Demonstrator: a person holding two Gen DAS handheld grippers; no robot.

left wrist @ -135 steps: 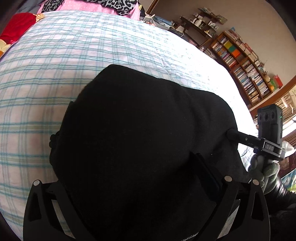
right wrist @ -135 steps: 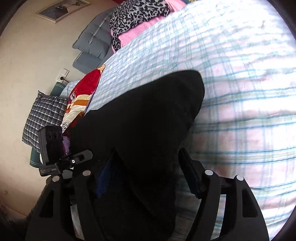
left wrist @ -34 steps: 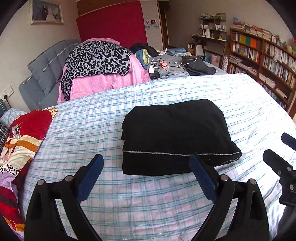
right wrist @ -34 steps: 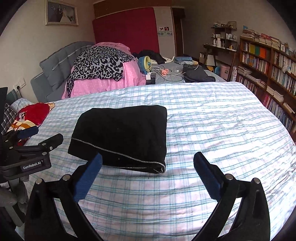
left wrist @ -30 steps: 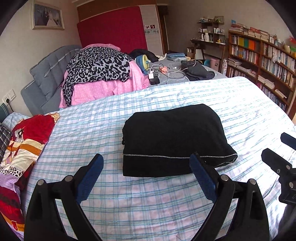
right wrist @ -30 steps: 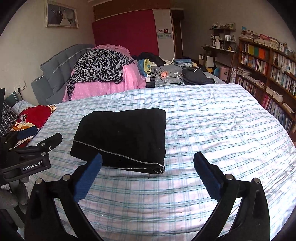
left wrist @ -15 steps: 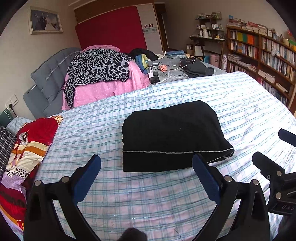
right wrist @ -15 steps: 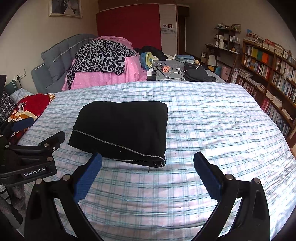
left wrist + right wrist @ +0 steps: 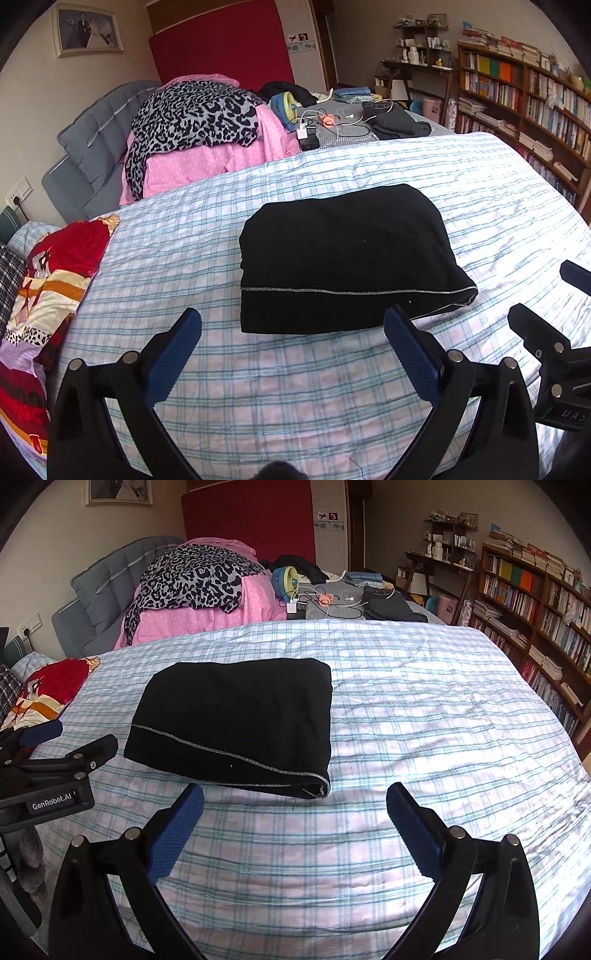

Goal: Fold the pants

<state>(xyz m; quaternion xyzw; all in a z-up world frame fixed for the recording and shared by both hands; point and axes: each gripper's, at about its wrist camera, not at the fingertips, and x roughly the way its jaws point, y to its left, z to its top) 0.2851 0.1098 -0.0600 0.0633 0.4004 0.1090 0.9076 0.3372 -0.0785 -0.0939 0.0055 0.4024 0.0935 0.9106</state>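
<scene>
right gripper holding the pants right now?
No. The right gripper has its jaws wide apart above the checked bedsheet, short of the folded black pants.

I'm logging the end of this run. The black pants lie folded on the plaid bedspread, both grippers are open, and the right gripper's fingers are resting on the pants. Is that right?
Not quite. The right gripper is not touching the pants; in the right wrist view its fingers sit short of the near edge, over bare bedspread. The rest holds: the pants lie folded and the left gripper is open too.
</scene>
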